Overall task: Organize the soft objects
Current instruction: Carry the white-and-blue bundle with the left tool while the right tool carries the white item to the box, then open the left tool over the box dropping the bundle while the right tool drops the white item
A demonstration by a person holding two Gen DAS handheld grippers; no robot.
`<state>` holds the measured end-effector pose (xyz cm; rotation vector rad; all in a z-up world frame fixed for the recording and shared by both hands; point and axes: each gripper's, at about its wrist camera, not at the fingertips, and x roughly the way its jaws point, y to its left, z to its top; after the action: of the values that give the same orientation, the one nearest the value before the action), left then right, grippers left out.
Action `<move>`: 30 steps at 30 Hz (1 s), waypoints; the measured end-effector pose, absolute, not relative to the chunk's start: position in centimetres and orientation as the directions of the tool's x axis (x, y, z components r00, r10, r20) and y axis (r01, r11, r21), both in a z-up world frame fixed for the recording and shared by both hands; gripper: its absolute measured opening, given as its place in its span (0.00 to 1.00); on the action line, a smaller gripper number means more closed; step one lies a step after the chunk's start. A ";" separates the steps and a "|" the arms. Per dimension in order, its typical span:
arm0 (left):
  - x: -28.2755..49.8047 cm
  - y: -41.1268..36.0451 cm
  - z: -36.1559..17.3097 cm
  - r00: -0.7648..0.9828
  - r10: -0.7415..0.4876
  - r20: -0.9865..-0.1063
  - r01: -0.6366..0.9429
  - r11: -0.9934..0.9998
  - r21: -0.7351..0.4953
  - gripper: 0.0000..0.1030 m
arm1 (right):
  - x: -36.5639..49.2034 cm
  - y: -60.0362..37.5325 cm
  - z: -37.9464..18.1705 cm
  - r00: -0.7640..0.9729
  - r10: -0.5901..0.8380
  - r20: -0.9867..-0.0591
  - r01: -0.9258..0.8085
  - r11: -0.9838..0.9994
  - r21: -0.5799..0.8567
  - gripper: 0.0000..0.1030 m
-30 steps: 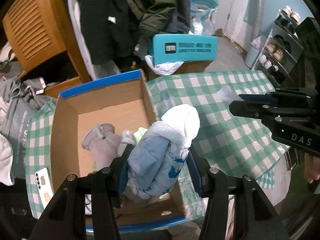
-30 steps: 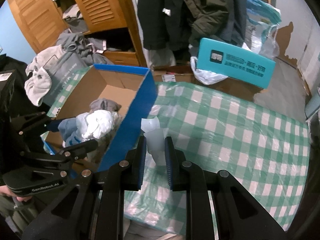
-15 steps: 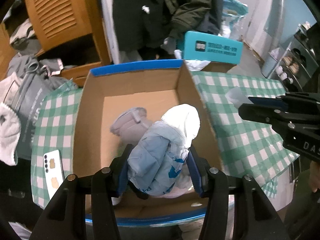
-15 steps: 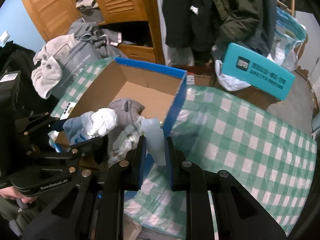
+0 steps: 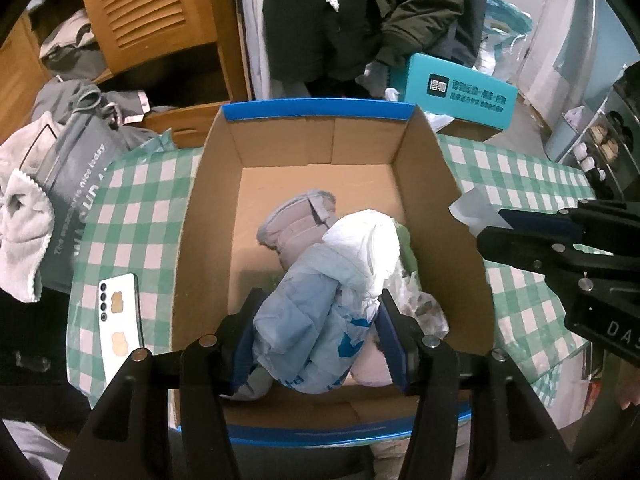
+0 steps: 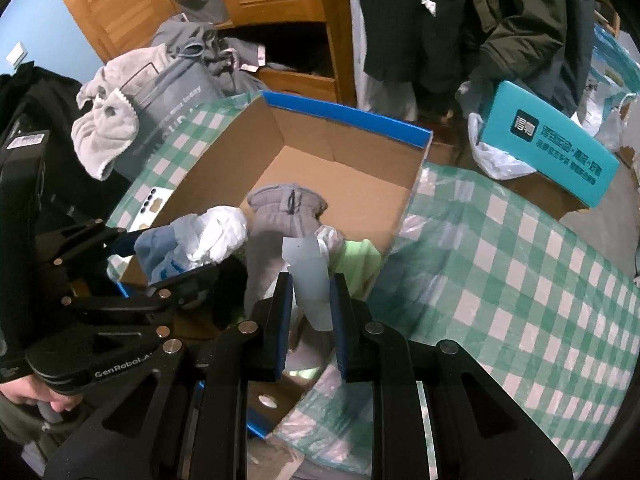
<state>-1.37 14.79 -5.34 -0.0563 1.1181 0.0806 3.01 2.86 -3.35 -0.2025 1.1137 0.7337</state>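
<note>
My left gripper (image 5: 318, 320) is shut on a crumpled blue and white plastic bag (image 5: 332, 296) and holds it over the near end of the open cardboard box (image 5: 320, 136). The bag also shows in the right wrist view (image 6: 192, 240). My right gripper (image 6: 310, 296) is shut on a clear plastic piece (image 6: 310, 276) above the box's right wall; it shows in the left wrist view (image 5: 474, 210). Inside the box lie a grey glove (image 5: 298, 224), a green cloth (image 6: 356, 260) and other soft items.
A white phone (image 5: 120, 320) lies on the green checked tablecloth (image 5: 532, 184) left of the box. A grey bag with a towel (image 5: 24, 216) stands at far left. A teal box (image 6: 548, 140) and hanging coats (image 5: 360, 16) are behind the table.
Both grippers have moved left with their loads. The left one now hangs centred over the box; the right one has come from the tablecloth to over the box's right wall.
</note>
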 end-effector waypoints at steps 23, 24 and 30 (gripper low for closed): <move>-2.5 13.7 -2.4 0.495 0.049 -0.867 -0.122 0.992 -0.013 0.74 | 2.6 -1.7 -0.8 0.350 0.431 -0.832 -0.542 0.817 0.195 0.64; -2.5 13.4 -2.2 0.498 0.042 -0.866 -0.114 0.993 -0.018 0.74 | 2.6 -2.2 -0.6 0.356 0.435 -0.827 -0.536 0.820 0.200 0.65; -2.9 11.3 -1.2 0.529 0.016 -0.848 -0.063 0.998 -0.020 0.79 | 1.9 -4.3 1.0 0.407 0.428 -0.807 -0.514 0.838 0.185 0.65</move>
<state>-2.92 11.32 -1.22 -0.0497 1.0118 0.0473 1.89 -4.28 1.02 -0.0979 0.9867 0.5945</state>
